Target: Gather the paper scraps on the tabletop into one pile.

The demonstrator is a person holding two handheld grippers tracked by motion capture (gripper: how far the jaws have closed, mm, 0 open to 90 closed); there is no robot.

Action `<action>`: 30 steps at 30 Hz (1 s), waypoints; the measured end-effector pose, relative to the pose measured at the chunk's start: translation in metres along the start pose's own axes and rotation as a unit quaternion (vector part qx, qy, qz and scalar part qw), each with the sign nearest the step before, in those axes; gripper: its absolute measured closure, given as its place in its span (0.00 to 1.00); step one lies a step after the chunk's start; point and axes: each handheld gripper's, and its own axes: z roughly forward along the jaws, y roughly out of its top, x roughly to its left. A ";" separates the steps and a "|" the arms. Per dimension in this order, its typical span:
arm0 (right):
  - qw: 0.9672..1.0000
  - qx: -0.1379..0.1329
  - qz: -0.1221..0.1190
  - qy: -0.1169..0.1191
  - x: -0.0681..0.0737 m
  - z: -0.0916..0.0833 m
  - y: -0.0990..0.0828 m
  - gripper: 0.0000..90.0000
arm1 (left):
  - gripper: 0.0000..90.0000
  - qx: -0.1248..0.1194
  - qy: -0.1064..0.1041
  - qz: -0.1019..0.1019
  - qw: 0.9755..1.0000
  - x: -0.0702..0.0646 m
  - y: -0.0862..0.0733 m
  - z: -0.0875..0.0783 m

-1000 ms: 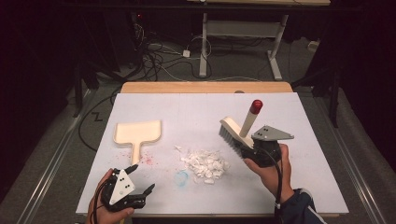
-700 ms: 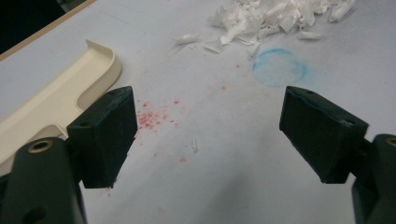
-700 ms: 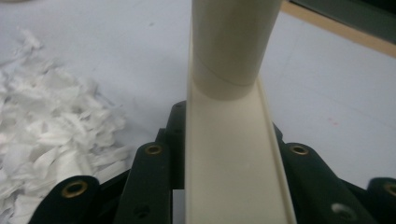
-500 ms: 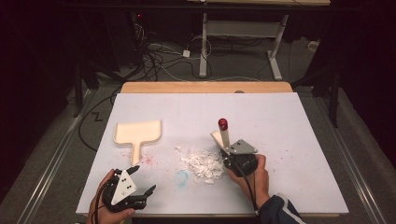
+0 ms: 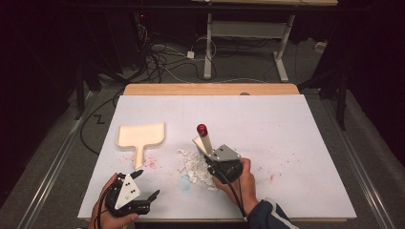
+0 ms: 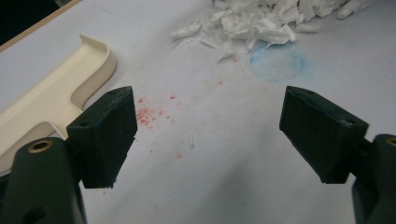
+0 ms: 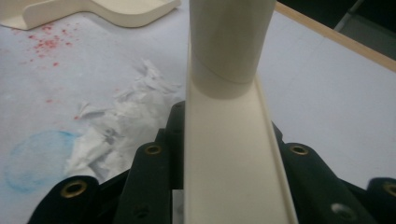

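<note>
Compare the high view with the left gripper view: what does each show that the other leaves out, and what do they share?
High view alone: the right gripper shut on a cream brush with a red-tipped handle, set at the paper pile's right side, and both hands. Left gripper view alone: a close look between the left gripper, its jaws wide apart with nothing between them. Shared: the cream dustpan, the shredded white paper, the blue smudge and red specks.

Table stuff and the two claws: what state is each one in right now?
Brush: clamped in the right claw, red-tipped handle pointing up, head down at the paper scraps.
Right claw: shut on the brush.
Left claw: open, nothing between its jaws.
Dustpan: lying flat on the table, apart from both claws.
Paper scraps: torn, in a loose heap.
Table cover: speckled with red, one blue smudge.
</note>
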 end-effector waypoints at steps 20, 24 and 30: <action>0.986 -0.071 -0.029 0.151 -0.083 0.086 0.038 0.76 | 0.20 0.022 -0.010 -0.004 1.000 -0.001 -0.003 0.008; 0.980 -0.062 -0.055 0.182 -0.070 0.103 0.046 0.76 | 0.20 0.024 -0.014 -0.003 1.000 -0.002 -0.004 0.008; 0.960 -0.040 -0.105 0.257 -0.053 0.107 0.046 0.76 | 0.20 0.025 -0.015 0.001 1.000 -0.002 -0.005 0.006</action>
